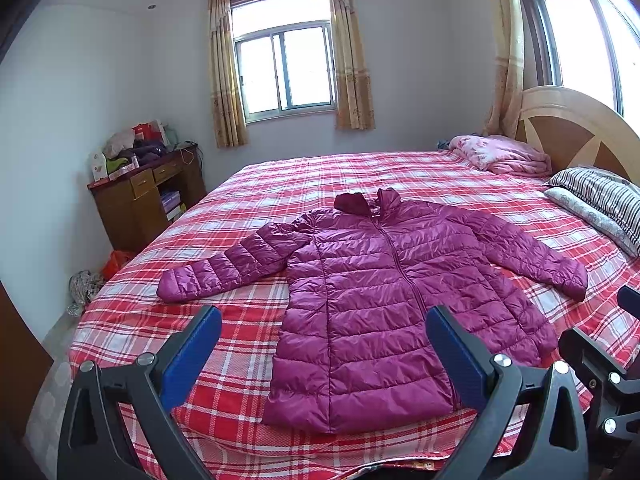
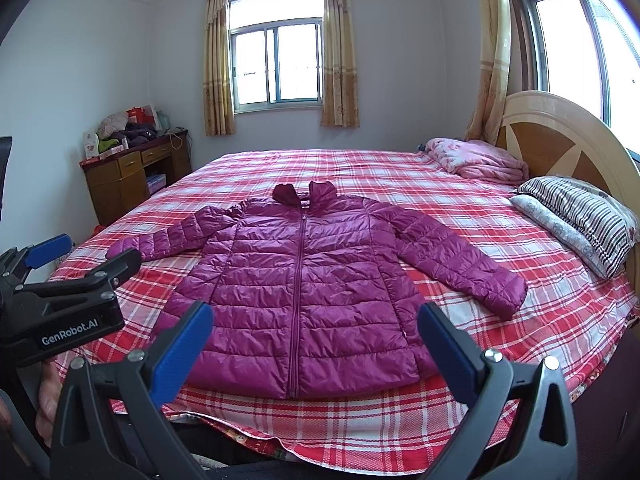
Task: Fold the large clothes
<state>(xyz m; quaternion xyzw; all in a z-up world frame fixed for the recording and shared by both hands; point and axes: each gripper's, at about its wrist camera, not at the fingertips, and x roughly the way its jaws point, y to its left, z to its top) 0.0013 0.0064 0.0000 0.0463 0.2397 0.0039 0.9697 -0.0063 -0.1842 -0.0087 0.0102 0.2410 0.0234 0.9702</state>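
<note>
A magenta quilted puffer jacket [image 1: 380, 300] lies flat, front up and zipped, on a red plaid bed [image 1: 248, 184], both sleeves spread out, collar toward the far window. It also shows in the right wrist view [image 2: 304, 288]. My left gripper [image 1: 324, 348] is open and empty, held above the near edge of the bed in front of the jacket's hem. My right gripper [image 2: 316, 344] is open and empty, at the same near edge, to the right of the left one. The left gripper's body also shows at the left of the right wrist view [image 2: 60, 300].
A folded pink blanket [image 2: 476, 160] and striped pillows [image 2: 580, 220] lie by the wooden headboard [image 2: 568, 148] at the right. A wooden desk [image 2: 132, 176] piled with clothes stands at the far left. Bags lie on the floor beside the bed [image 1: 84, 288].
</note>
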